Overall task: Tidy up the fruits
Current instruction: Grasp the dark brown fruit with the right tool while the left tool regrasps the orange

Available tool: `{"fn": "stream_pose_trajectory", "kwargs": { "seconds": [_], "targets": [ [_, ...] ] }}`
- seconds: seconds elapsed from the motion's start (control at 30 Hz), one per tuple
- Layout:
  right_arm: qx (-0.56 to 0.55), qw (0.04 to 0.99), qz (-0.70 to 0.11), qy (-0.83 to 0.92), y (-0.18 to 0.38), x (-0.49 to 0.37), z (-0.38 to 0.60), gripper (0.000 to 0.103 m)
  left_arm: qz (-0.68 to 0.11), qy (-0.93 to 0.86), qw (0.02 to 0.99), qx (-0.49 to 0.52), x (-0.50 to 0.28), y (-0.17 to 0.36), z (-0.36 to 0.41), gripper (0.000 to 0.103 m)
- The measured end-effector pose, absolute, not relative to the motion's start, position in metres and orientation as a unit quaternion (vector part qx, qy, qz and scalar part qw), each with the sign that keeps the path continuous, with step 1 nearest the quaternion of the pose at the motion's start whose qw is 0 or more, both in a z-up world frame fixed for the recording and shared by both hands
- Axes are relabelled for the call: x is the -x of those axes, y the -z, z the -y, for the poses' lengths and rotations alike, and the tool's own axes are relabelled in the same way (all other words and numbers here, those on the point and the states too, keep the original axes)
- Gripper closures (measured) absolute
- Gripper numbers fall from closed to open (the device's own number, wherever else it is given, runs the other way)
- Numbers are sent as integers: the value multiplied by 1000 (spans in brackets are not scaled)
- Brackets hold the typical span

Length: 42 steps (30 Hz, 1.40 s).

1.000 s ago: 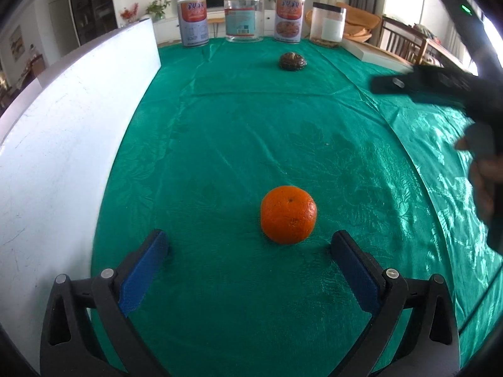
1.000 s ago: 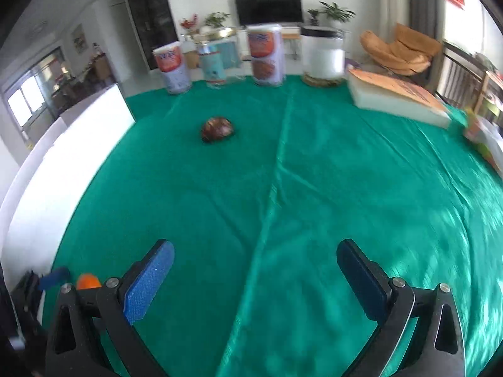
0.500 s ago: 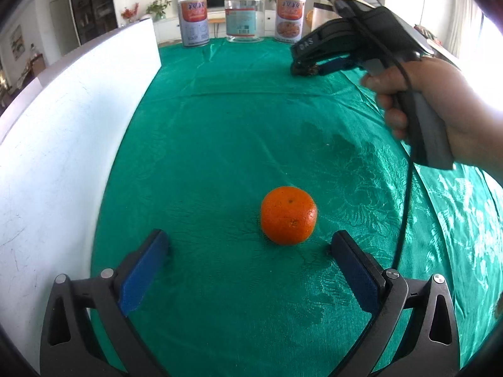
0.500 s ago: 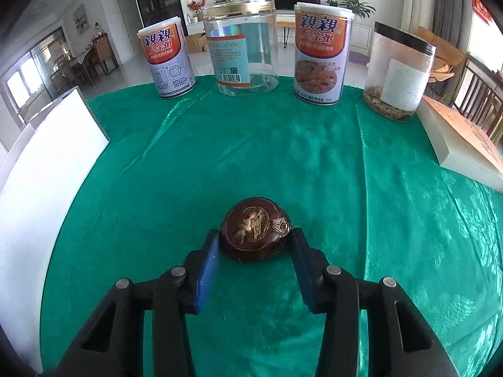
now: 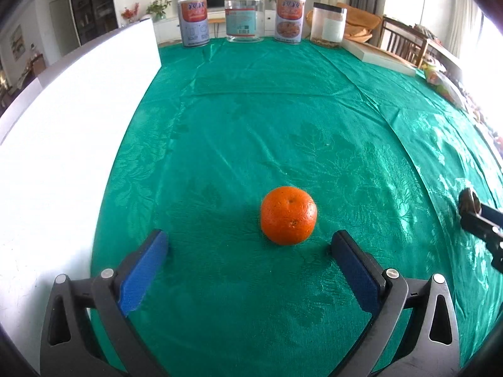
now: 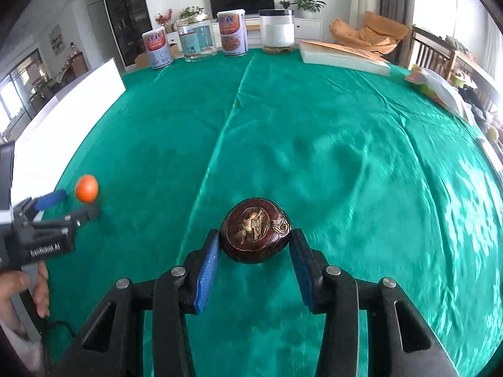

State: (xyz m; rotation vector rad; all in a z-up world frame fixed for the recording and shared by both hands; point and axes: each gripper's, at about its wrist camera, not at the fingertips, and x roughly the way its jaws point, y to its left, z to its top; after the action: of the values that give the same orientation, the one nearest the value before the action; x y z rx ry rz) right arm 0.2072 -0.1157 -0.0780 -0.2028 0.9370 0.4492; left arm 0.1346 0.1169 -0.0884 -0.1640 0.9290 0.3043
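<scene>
The right gripper was clamped on a dark brown fruit, both blue pads pressed to its sides; what kind of fruit it was could not be made out, nor whether it touched the green tablecloth beneath it. In the left wrist view that gripper was cut off at the right edge, only one finger and a sliver of the fruit showing. The left gripper sat spread wide on the cloth, the orange lying just ahead of its fingertips, nearer the right finger and touching neither. A white board stood along the cloth to that gripper's left. Far ahead of both grippers stood two printed cans, a clear jar between them and a black-lidded jar, with a flat white box off to the right.
</scene>
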Motion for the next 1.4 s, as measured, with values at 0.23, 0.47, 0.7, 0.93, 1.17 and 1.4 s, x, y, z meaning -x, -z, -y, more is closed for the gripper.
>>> {"fn": "stream_pose_trajectory", "kwargs": {
  "seconds": [0.23,0.47,0.7,0.93,1.17,1.4],
  "targets": [
    [84,879,-423,-201,82,-194,124,57,-446,-146,880,79,-135,88,-117,0],
    [78,865,-443,-224,80,-199,124,44,-449,-134,880,83,-134,87,-119,1],
    [19,797,-541,-268,57,-226,162,44,-500,-23,848,172,-132,58,-141,2],
    [-12,745,-612,-266,60,-258,145,44,-543,-49,802,245,-158,49,-163,2],
    [-33,717,-654,-240,65,-282,138,44,-581,-65,804,108,-181,69,-124,26],
    [59,720,-649,-239,57,-277,114,44,-562,-84,819,76,-182,69,-115,72]
  ]
}}
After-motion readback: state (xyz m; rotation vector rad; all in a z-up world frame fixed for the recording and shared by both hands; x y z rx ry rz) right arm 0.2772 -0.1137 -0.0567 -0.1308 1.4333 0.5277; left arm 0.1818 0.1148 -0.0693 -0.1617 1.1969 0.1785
